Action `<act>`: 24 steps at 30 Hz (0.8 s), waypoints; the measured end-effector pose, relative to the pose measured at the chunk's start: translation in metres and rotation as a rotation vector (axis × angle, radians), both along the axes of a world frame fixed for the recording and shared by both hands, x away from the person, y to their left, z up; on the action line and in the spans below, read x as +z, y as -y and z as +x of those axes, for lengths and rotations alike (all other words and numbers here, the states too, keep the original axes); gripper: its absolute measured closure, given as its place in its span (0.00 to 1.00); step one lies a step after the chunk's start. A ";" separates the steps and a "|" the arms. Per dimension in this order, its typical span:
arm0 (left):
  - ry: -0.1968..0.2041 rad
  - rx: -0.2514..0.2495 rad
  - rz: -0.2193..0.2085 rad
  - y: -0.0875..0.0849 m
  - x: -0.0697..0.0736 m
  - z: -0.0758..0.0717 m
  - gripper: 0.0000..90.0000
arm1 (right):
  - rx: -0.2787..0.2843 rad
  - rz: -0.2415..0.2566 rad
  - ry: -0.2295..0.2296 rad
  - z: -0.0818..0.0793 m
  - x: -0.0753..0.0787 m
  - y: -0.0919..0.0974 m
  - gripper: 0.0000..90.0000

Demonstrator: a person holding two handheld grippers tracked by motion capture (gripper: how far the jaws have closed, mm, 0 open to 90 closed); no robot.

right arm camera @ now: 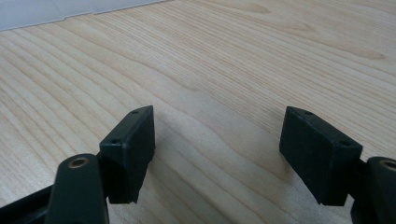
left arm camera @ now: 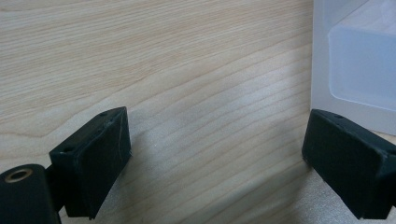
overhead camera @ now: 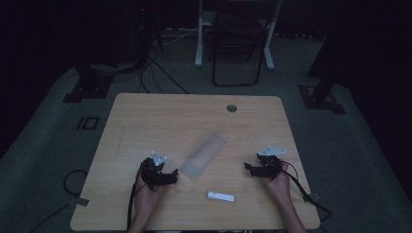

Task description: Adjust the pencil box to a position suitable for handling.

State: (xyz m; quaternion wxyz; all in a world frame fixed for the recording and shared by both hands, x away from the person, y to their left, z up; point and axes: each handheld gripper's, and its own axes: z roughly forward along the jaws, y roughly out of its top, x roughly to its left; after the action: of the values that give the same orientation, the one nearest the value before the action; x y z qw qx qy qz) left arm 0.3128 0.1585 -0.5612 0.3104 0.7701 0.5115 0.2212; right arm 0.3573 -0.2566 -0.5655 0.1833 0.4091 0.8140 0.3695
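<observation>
A: What is lying largest in the scene?
B: The wooden table (overhead camera: 145, 121) is carrying everything; a round cable hole (overhead camera: 231, 108) is sitting in its far edge, well beyond both grippers.

A: And the next largest item?
B: A translucent plastic bag (overhead camera: 204, 154) is lying flat and slantwise between the two grippers, its near end just beside the left gripper (overhead camera: 167, 178). In the left gripper view the same bag (left arm camera: 355, 60) is lying just past the right-hand jaw, not between the jaws.

A: How are the grippers standing?
B: The left gripper (left arm camera: 217, 158) is resting with its jaws spread wide, holding nothing, bare wood between them. The right gripper (overhead camera: 250, 169) is sitting apart from the bag, likewise gaping and holding nothing; in its own view the right gripper (right arm camera: 217, 154) is framing only wood grain.

A: The smallest object?
B: A small white tube-shaped item (overhead camera: 221, 196) is lying nearer the person than both grippers, roughly midway between them, touching neither.
</observation>
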 end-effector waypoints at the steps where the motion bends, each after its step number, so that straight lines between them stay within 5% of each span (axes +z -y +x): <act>1: 0.000 0.000 0.000 0.000 0.000 0.000 0.09 | 0.000 0.000 0.000 0.000 0.000 0.000 0.29; 10: 0.011 -0.007 -0.003 -0.003 0.000 -0.002 0.11 | 0.018 -0.006 -0.007 0.000 0.000 -0.002 0.23; 15: -0.021 -0.009 0.010 -0.005 0.009 -0.006 0.44 | 0.019 -0.006 -0.007 0.000 0.000 -0.002 0.23; 24: 0.049 -0.099 -0.031 0.003 0.025 -0.014 0.51 | 0.019 -0.006 -0.007 0.000 0.000 -0.002 0.23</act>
State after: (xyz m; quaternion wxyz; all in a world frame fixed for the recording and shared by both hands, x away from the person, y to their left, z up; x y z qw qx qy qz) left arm 0.2984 0.1556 -0.5358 0.3453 0.7840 0.4683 0.2165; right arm 0.3571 -0.2549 -0.5658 0.1782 0.4020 0.8196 0.3674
